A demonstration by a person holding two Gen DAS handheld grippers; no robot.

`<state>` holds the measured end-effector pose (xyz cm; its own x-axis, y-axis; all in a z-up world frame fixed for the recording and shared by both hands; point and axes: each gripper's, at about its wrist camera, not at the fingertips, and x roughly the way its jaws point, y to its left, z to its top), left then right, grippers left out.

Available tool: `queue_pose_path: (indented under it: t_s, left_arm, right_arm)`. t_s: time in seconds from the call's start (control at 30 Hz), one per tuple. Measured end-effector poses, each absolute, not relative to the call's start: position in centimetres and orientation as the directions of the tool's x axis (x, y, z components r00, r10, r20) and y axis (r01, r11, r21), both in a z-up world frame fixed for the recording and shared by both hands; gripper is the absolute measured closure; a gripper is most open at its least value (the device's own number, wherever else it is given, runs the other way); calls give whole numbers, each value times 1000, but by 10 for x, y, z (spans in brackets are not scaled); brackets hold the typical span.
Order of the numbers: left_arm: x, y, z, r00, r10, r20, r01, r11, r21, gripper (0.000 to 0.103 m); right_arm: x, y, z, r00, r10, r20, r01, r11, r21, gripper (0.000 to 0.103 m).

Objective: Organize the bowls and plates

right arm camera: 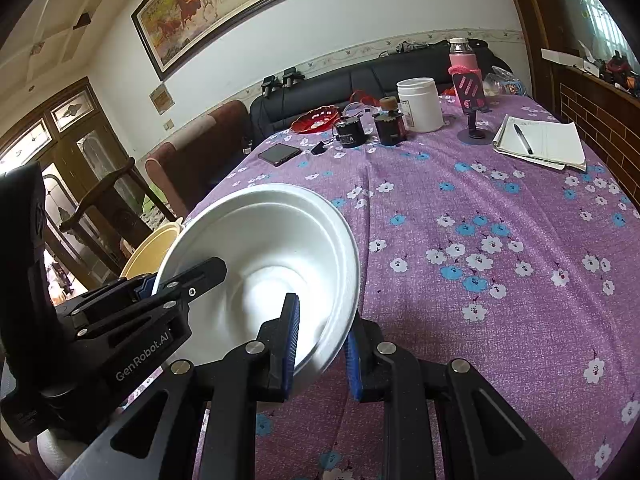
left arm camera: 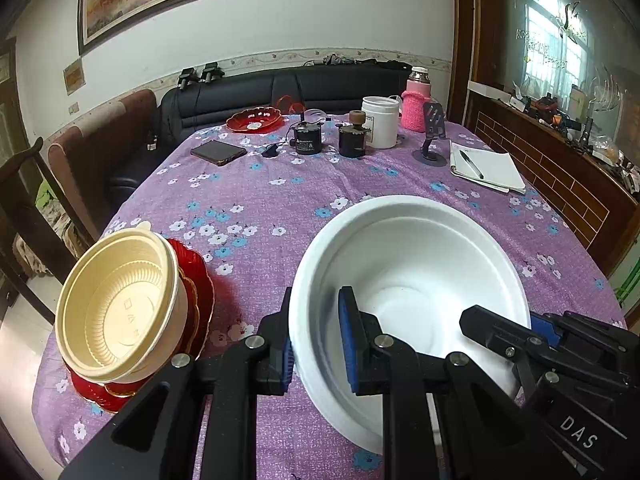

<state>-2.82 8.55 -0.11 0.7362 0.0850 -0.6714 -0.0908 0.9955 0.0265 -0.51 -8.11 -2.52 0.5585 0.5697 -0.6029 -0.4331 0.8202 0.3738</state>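
two grippers hold one white bowl tilted above a purple flowered tablecloth. the left gripper is closed on the bowl's rim at about 8 o'clock of the bowl in its own view, one blue pad inside the wall and one outside. the right gripper is pinched the same way on the opposite rim, at roughly 5 o'clock of the bowl in the right wrist view; neither has a visible gap beyond the thin wall.

the relation that matters: a cream bowl sits on a red plate at about 9 o'clock from the left fingers, near the table's edge and apart from the white bowl. in the right wrist view only a sliver of the cream bowl shows at 10 o'clock, behind the white bowl. the left hand is therefore the nearer one to that stack.

if nesting is intended, the white bowl looks wider than the cream one, so the fit is doubtful. a second red plate lies far off at 12 o'clock.
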Motion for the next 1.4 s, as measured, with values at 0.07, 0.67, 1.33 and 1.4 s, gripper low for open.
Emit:
queue_pose_path:
  t_s: [0.07, 0.67, 1.33, 1.4]
  left_arm:
    - [-29, 86, -1, 738, 91, -668, -94, 995, 32, 84]
    - [-40, 150, 8, 752, 164, -639, -229, 973, -19, 83]
    - [-32, 297, -8, 646, 337, -685, -492, 870, -36, 81]
    - [-30, 299, -12, 640, 346, -686, -498, 866, -29, 81]
  right_arm:
    - [-6, -80, -25, 558, 570, -603, -437, 820, 371, 80]
    - [4, -12, 3, 509, 620, -598, -546, 769, 333, 80]
    - [39, 160, -2, 355, 651, -671, -690, 667, 282, 80]
    - [43, 165, -10, 333, 652, -681, -687, 663, 298, 79]
